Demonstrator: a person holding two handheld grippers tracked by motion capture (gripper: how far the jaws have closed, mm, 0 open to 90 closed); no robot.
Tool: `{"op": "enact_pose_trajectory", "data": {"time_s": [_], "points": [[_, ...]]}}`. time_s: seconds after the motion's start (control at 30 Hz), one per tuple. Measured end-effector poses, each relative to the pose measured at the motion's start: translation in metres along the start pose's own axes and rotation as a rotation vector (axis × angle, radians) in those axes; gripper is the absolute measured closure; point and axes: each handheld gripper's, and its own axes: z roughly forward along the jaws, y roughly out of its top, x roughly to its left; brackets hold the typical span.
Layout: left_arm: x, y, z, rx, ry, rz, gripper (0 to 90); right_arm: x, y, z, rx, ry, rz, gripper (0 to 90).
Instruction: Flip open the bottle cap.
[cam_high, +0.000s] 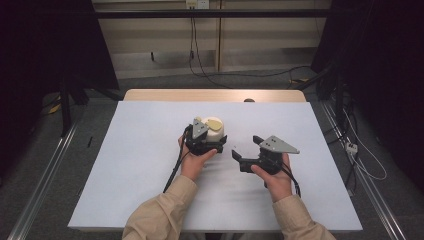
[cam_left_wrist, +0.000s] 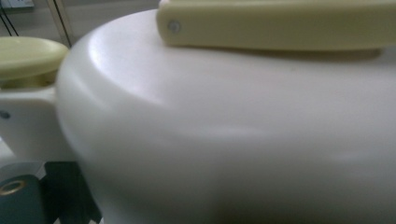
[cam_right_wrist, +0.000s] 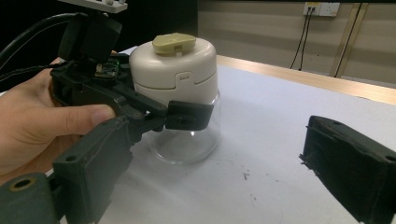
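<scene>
A clear glass jar with a cream lid and a pale yellow tab on top stands upright in the middle of the white table cover. My left gripper is shut on the jar from the near side. In the right gripper view one of its pads presses the jar just under the lid. The lid sits very close in the left gripper view. My right gripper hovers open just right of the jar, its jaws wide apart with nothing between them.
The white cover spans most of a wooden table whose far edge shows bare. Cables run over the floor behind it. Metal rails flank the table. Dark curtains stand at both sides.
</scene>
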Motion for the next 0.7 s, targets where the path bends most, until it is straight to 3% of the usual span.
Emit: {"op": "enact_pose_trajectory", "data": {"time_s": [0.4, 0.7], "points": [[0.000, 0.000, 0.000, 0.000, 0.000, -0.004, 5.3, 0.001, 0.014, 0.008, -0.006, -0.007, -0.004, 8.9], [0.000, 0.000, 0.000, 0.003, 0.002, 0.001, 5.3, 0.003, 0.024, 0.015, -0.003, 0.002, -0.018, 25.4]]}}
